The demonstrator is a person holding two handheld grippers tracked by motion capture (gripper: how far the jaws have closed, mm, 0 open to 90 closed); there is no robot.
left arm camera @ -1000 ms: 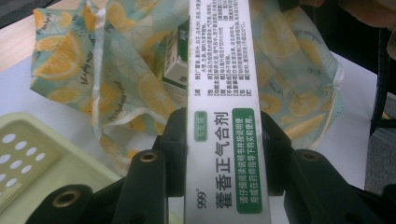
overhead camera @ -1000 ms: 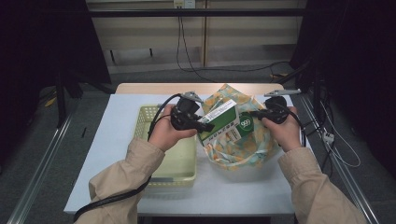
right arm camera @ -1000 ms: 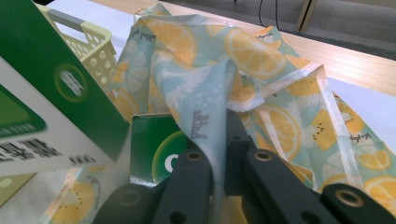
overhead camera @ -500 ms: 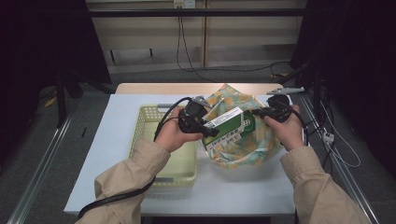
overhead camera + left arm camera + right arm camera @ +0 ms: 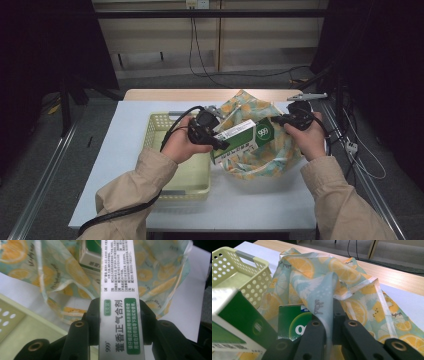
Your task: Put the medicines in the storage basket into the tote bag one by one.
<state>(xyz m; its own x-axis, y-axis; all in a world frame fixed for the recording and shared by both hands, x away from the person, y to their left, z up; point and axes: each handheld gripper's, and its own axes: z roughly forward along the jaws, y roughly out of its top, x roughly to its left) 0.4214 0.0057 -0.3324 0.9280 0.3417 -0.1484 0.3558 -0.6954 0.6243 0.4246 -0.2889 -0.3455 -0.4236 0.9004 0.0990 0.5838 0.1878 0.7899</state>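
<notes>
Left hand-held gripper clamps a long green-and-white cardboard box; right hand-held gripper pinches the lemon-print fabric bag at the white worktop's right edge.

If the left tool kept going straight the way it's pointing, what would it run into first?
Probably the lemon-print bag: the left tool, shut on the long green-and-white box, points into it, where a second box lies. Depth is unclear.
</notes>
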